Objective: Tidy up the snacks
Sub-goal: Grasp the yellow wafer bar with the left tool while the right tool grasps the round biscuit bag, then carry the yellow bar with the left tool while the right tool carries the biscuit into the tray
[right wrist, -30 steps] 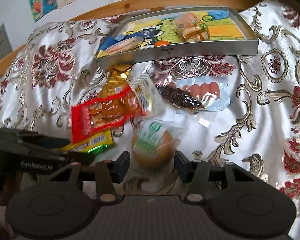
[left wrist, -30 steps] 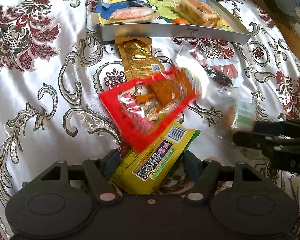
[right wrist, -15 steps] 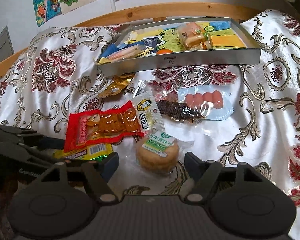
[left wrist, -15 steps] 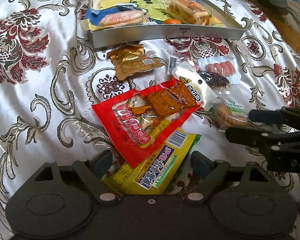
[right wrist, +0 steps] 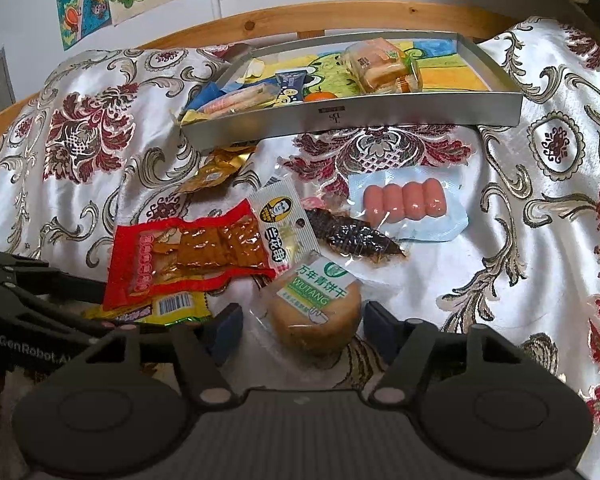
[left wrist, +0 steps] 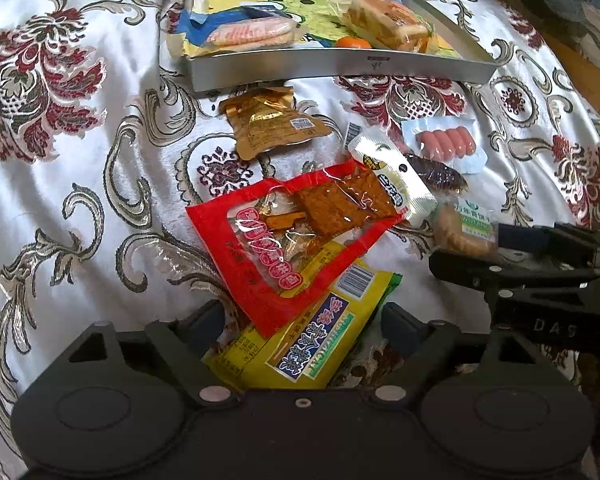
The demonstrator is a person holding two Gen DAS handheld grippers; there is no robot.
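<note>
Yellow snack pack [left wrist: 300, 344] lies on the floral cloth [left wrist: 80, 200] between my left tongs [left wrist: 302, 320], jaws spread, not gripping. Red tofu pack [left wrist: 296, 232] overlaps its top. Round biscuit [right wrist: 314, 312] sits between my right tongs [right wrist: 300, 330], also released. Metal tray [right wrist: 380, 114] well behind, holding bread [right wrist: 380, 66].

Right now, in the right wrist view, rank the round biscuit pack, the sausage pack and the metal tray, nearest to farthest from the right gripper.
1. Round biscuit pack: between the right gripper's open fingers.
2. Sausage pack: beyond, to the right.
3. Metal tray: farthest, at the back.
</note>
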